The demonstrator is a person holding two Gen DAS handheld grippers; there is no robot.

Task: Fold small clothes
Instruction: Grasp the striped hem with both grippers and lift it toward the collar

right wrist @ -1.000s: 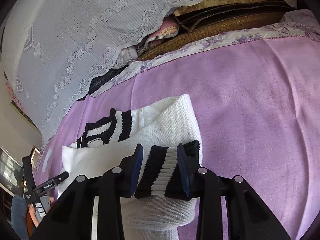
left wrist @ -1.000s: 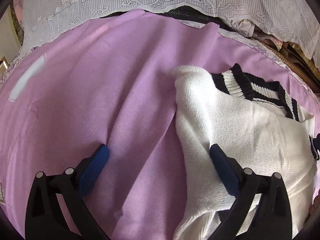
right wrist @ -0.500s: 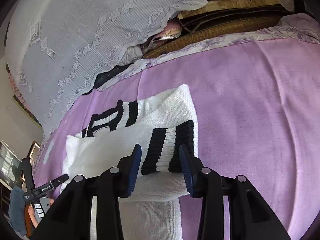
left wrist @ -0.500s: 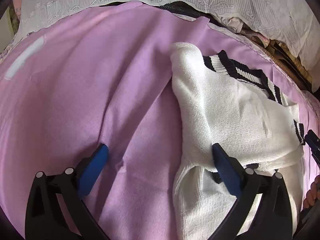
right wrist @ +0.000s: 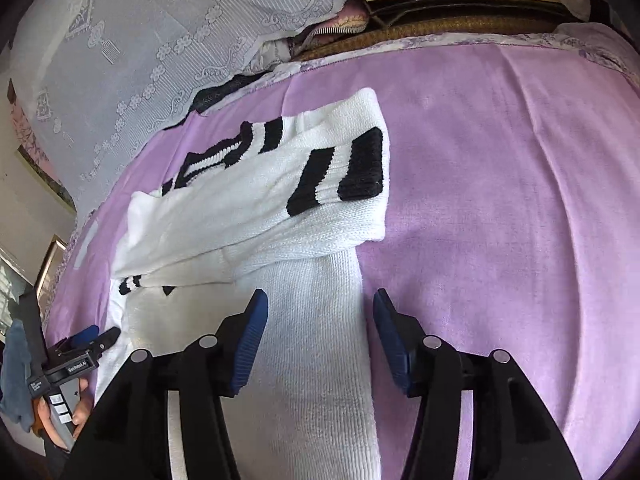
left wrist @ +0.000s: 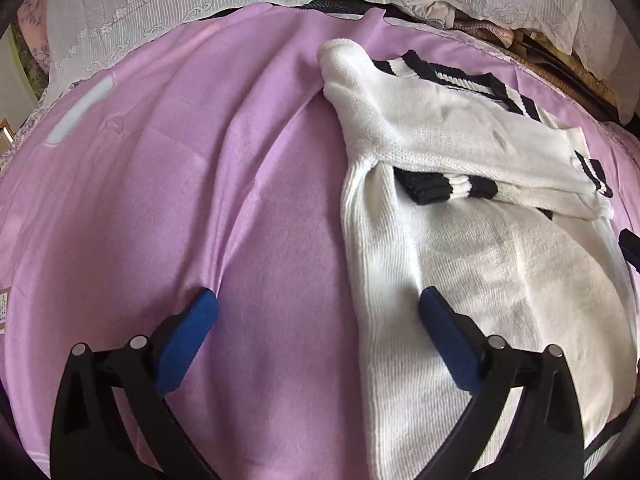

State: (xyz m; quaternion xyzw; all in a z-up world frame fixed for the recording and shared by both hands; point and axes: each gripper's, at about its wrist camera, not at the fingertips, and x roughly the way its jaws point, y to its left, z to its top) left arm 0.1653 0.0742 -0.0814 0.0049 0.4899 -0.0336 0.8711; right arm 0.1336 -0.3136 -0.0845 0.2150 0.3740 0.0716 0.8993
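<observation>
Both claws are off the cloth: right gripper [right wrist: 317,340] opening, empty, straddling the sweater's [right wrist: 256,208] lengthwise body; left gripper [left wrist: 316,332] wide, empty (my nearer one), beside its edge.

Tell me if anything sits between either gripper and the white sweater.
Nothing visible does. The right gripper, its jaws opening, hangs directly over the white sweater; the left gripper straddles the sweater's edge over the purple sheet.
</observation>
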